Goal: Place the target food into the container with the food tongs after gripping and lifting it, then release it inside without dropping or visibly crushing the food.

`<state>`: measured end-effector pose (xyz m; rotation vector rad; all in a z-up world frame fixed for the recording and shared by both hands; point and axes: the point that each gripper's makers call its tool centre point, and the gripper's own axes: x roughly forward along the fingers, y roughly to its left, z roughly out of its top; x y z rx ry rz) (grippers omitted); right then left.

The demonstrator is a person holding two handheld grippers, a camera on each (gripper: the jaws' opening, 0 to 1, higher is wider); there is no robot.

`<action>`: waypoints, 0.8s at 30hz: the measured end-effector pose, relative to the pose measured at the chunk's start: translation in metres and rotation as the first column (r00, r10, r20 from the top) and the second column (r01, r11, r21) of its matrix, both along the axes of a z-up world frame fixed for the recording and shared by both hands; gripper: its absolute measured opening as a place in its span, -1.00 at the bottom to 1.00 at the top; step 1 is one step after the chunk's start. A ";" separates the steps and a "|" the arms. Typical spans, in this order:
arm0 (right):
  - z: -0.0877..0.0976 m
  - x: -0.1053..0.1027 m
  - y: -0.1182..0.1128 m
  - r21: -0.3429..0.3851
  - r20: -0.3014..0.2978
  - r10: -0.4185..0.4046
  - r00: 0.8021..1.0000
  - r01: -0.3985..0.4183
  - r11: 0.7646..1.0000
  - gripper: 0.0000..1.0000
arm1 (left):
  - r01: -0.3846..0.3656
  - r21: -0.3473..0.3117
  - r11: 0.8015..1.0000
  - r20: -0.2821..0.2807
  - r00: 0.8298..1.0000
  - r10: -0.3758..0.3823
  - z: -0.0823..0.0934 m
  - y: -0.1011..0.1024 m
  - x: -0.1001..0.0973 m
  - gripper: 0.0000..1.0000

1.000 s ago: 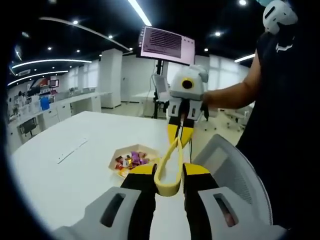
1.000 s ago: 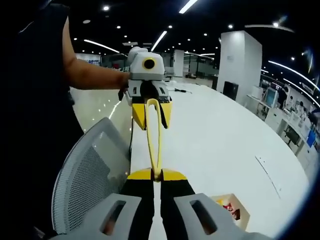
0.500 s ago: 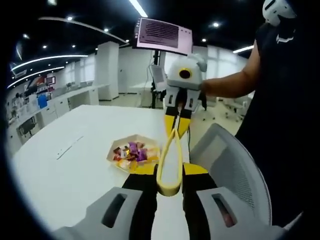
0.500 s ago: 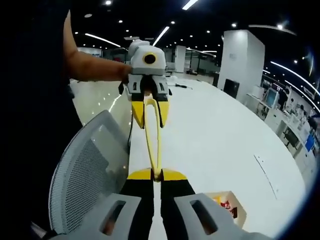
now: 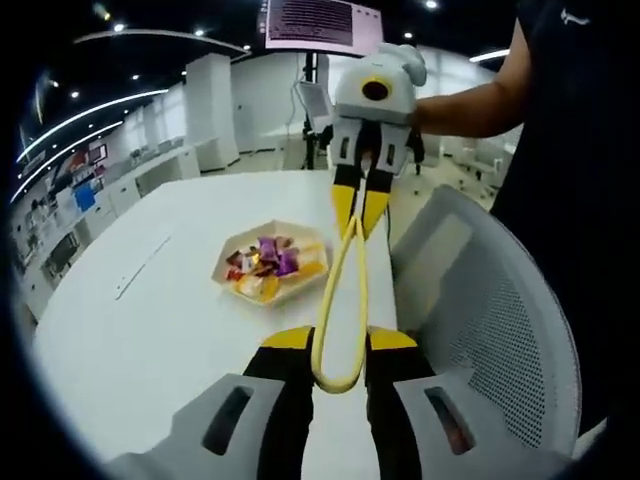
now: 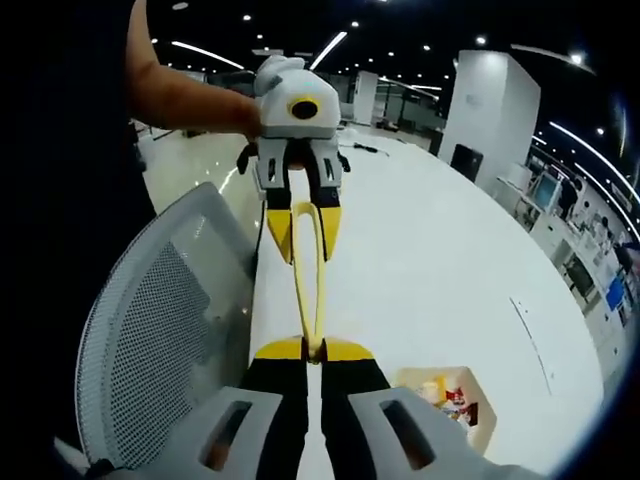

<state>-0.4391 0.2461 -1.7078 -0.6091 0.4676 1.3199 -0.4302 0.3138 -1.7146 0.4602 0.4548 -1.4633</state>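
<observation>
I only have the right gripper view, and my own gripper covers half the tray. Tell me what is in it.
Observer: In the left gripper view the whole tray shows: a heap of small wrapped sweets, purple, orange and red.
Operator: Now check the far end of the tongs for me.
Observer: The bend of the tongs sits between the left gripper's jaws, which touch it on both sides.
Operator: Say what is behind my gripper.
Observer: Behind the right gripper a lit monitor stands on a pole, beyond the white table.
</observation>
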 end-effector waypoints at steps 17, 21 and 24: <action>-0.025 0.005 -0.010 -0.072 0.028 -0.015 0.999 0.017 0.997 -0.96 | -0.013 0.150 0.989 0.056 0.998 0.005 -0.029 0.001 0.004 -0.77; -0.044 0.007 -0.012 -0.106 0.047 -0.008 0.999 0.013 0.994 -0.94 | -0.010 0.233 0.973 0.086 0.996 -0.011 -0.048 0.002 0.004 -0.77; -0.062 0.008 -0.014 -0.123 0.037 -0.017 0.999 0.021 0.992 -0.93 | -0.016 0.241 0.970 0.059 0.998 0.002 -0.063 0.000 0.005 -0.77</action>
